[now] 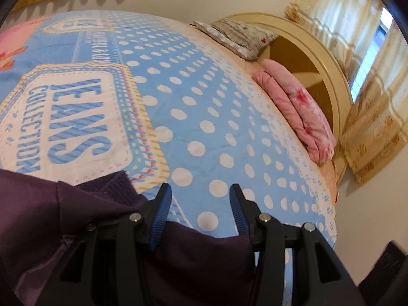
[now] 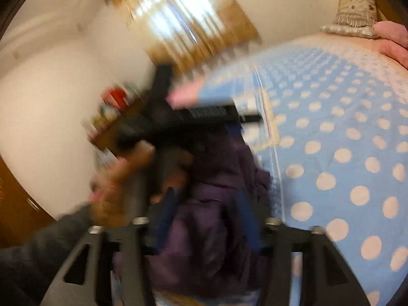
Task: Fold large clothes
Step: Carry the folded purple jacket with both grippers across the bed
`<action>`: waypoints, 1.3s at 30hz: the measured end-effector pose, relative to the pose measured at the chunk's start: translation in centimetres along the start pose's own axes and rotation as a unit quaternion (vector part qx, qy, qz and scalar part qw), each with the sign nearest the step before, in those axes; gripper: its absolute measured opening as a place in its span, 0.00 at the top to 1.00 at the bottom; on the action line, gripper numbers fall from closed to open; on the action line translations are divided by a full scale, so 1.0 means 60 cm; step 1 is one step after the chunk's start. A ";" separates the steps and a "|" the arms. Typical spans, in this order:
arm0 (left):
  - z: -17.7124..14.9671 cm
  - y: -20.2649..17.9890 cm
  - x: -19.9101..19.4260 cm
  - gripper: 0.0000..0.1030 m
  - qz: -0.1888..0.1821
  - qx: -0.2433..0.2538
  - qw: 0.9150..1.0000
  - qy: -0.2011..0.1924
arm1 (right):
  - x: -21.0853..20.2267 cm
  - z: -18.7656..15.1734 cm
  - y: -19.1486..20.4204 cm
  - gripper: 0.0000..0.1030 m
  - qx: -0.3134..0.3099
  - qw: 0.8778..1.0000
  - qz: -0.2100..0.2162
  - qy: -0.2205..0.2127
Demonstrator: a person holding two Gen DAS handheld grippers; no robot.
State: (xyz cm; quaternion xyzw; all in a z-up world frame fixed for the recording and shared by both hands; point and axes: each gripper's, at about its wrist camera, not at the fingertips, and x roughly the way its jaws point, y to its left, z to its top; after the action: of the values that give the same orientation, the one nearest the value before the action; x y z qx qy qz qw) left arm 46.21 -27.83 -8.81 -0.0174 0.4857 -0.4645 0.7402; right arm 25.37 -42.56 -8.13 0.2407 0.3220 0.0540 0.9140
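Left tool [image 1: 200, 204] gapes wide, empty over the purple garment [image 1: 38, 216] on the bed [image 1: 216, 127], ready to bite an edge; right tool [image 2: 209, 209] spreads around bunched cloth, grip too blurred to tell.

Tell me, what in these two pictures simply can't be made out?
- Purple garment: left wrist view, its shape and extent are cut off by the bottom edge and hidden behind the left gripper.
- Right gripper: right wrist view, motion blur hides whether it grips the cloth.
- Shelf items: right wrist view, blurred beyond naming.
- Folded pink bedding: cut off by the right edge.
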 end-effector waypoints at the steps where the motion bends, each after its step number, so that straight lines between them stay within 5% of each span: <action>1: 0.002 0.001 -0.009 0.52 0.003 0.000 1.000 -0.006 | 0.019 -0.003 0.000 0.63 -0.005 1.000 -0.008 0.011; 7: -0.025 -0.001 -0.164 0.20 0.046 0.041 0.993 -0.097 | 0.040 -0.038 -0.037 0.64 0.031 0.999 -0.017 0.017; 10: -0.089 0.016 -0.245 0.02 0.107 0.059 0.980 -0.158 | 0.035 -0.042 -0.038 0.63 0.026 0.999 -0.021 0.015; 12: -0.136 0.031 -0.267 0.00 0.132 0.044 0.970 -0.200 | 0.021 -0.031 -0.025 0.63 0.018 0.999 -0.028 0.003; 16: -0.182 0.057 -0.198 0.02 0.193 0.037 0.968 -0.155 | -0.040 0.026 0.027 0.60 0.000 0.996 -0.044 -0.075; 18: -0.187 0.061 -0.194 0.02 0.211 0.032 0.962 -0.169 | -0.049 0.062 0.059 0.60 -0.023 0.996 -0.022 -0.087; 23: -0.173 0.050 -0.169 0.00 0.222 0.052 0.961 -0.157 | 0.036 0.142 0.106 0.58 -0.033 0.993 0.113 -0.012; 25: -0.177 0.047 -0.167 0.00 0.231 0.058 0.958 -0.161 | 0.086 0.154 0.098 0.58 -0.019 0.991 0.127 0.025; 29: -0.181 0.053 -0.171 0.00 0.228 0.064 0.957 -0.170 | 0.168 0.137 0.053 0.58 -0.023 0.993 0.089 0.079; 35: -0.190 0.042 -0.150 0.00 0.250 0.092 0.951 -0.155 | 0.185 0.090 -0.005 0.60 -0.014 0.995 0.091 0.033; 39: -0.189 0.033 -0.140 0.00 0.255 0.105 0.949 -0.152 | 0.201 0.074 -0.062 0.63 0.042 0.990 0.135 0.014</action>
State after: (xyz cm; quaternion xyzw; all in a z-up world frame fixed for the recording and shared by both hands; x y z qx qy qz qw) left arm 38.38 -15.95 -9.83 0.1144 0.3044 -0.2999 0.8968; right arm 37.35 -44.56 -13.66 0.3190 0.3015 0.1663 0.8830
